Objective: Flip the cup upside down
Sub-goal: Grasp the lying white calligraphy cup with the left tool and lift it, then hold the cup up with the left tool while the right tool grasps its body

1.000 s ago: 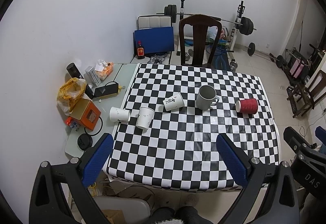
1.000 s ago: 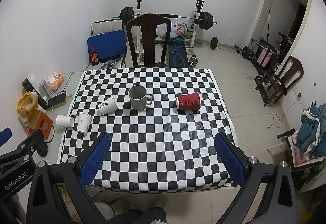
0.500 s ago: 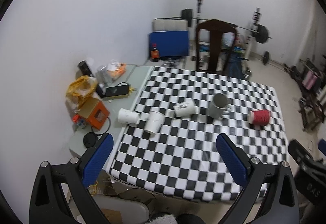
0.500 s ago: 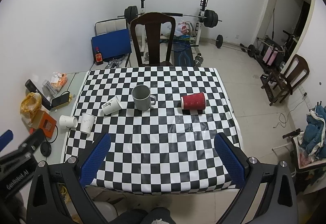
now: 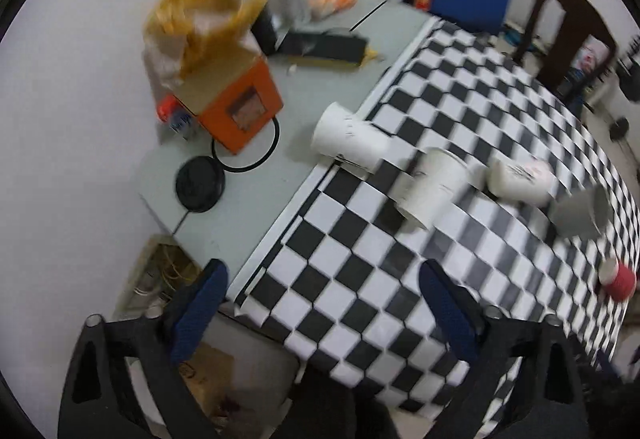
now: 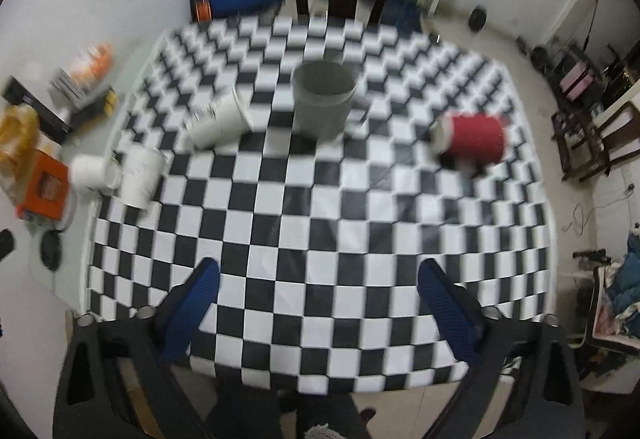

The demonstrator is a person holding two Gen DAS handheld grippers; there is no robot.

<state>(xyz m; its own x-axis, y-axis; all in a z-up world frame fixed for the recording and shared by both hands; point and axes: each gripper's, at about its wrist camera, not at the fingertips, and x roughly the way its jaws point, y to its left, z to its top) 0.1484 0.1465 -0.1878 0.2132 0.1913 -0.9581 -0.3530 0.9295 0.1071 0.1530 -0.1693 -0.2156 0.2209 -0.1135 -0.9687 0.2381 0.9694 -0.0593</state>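
While both tongs (image 5: 320,295) (image 6: 316,291) are being held open and empty, crowded white cups (image 5: 430,195) at the bench's left edge are risking knocks.

Left wrist view: high above the near left corner of the desk (image 5: 400,279), tilted, facing across toward the far right; left claw (image 5: 320,315) fingers framing the bottom. Right wrist view: above the near edge of the desk (image 6: 320,239), facing straight to the far edge. Shared: checkered top, side table (image 5: 256,175), all cups. Both blurred.
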